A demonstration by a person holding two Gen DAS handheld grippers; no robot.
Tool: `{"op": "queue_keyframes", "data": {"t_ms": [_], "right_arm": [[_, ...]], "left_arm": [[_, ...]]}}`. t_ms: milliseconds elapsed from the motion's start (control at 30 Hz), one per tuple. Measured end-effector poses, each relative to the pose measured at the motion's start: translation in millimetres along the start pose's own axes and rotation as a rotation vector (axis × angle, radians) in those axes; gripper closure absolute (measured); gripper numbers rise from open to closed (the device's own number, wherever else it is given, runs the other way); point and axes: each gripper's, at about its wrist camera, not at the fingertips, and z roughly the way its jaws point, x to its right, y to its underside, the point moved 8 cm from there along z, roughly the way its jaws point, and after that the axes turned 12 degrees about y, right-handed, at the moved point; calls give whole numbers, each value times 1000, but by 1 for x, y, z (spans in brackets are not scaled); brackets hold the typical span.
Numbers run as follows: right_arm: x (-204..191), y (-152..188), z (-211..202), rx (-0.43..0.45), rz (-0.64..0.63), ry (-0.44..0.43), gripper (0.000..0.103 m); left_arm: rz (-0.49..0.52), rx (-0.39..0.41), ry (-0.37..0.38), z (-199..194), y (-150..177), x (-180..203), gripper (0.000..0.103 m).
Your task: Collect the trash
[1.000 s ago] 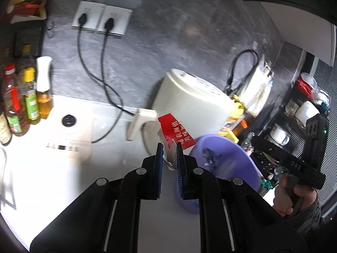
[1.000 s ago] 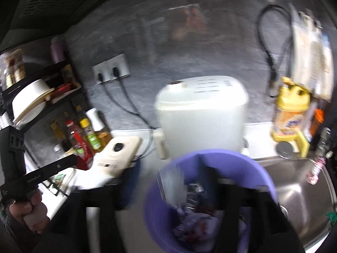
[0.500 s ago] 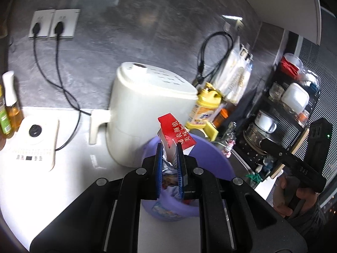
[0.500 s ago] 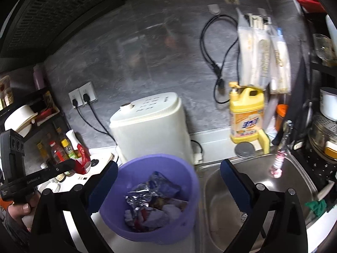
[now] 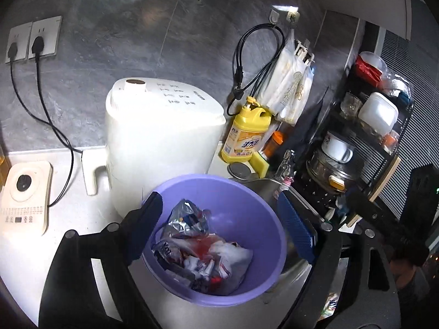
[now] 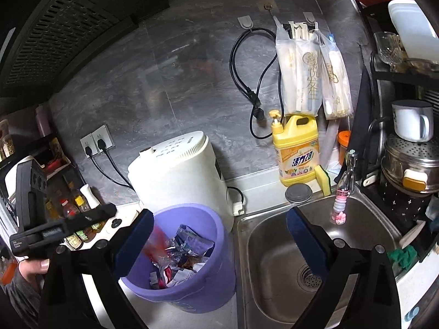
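Note:
A purple plastic bin stands on the white counter and holds crumpled wrappers, among them a red and white one. My left gripper is open and empty right above the bin. In the right wrist view the same bin sits left of the sink, with wrappers inside and a red blur at its left rim. My right gripper is open and empty above the bin's right rim and the sink edge. The left gripper's body shows at the left.
A white appliance stands behind the bin. A yellow detergent bottle and sponge stand by the steel sink. A dish rack with pots and a mug is at the right. Oil bottles stand at the left.
My left gripper opened and let go of the red and white wrapper, which dropped into the purple bin. My right gripper stayed open and shifted slightly.

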Motion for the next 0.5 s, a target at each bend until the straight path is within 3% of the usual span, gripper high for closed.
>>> {"op": "queue_keyframes", "data": {"t_ms": [200,500], "right_arm": [[-7,7,0,-16,-6,-28,8],[-28,5,-22,6,5,-21,8]], "left_arm": [[-14,10,-59,-23,3,-8,6],[28,43,-90,-80,-4,-12,6]]}}
